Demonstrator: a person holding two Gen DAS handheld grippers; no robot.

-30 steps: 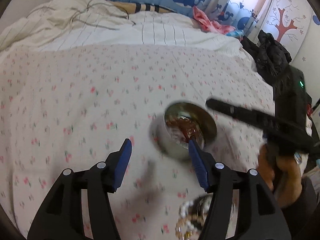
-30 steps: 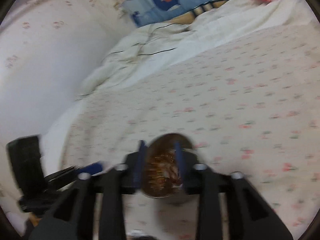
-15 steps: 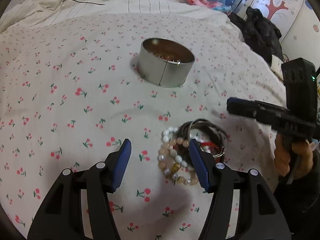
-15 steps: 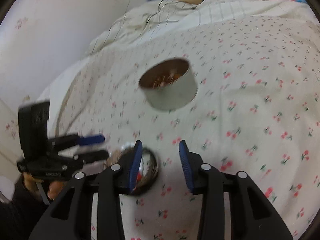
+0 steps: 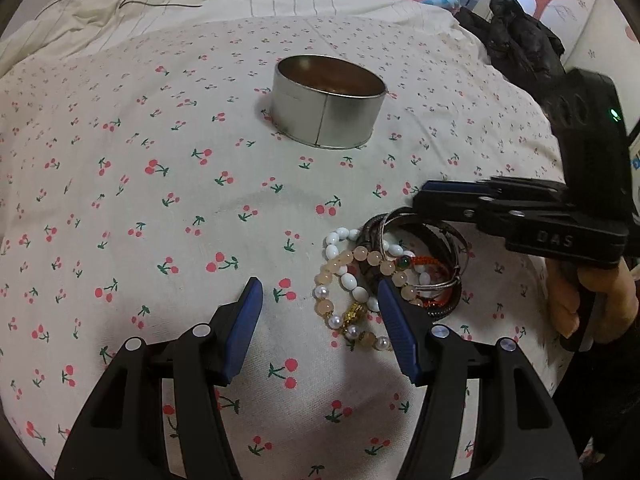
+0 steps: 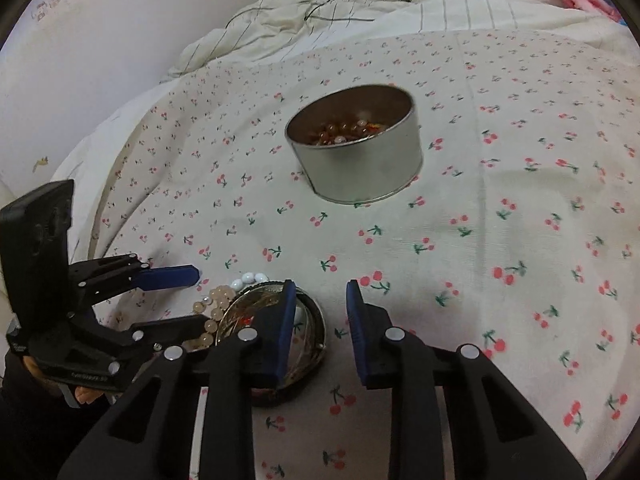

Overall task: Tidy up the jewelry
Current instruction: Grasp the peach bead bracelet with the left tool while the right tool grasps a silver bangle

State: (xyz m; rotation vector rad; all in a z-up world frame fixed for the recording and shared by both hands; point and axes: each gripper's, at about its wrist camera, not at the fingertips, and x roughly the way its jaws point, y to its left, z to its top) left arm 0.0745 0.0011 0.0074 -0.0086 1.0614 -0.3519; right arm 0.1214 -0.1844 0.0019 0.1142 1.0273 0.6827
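The left gripper (image 5: 318, 326) is showing black plastic arms with blue ribbed pads and shiny round screws; the right gripper (image 6: 320, 322) is looking just the same; its black handle is wearing raised letters and a boxy top glowing with a tiny green light.

round metal tin (image 5: 328, 108) on cherry-print sheet (image 5: 160, 200), bracelet pile (image 5: 384, 276) near left tool (image 5: 320, 320), closing

Both wrist cameras look steeply down, close over the cherry-print bedsheet (image 5: 200, 200), from opposite sides; each view shares the round silver metal tin (image 5: 328, 108) and tangled bead bracelets (image 6: 224, 300).
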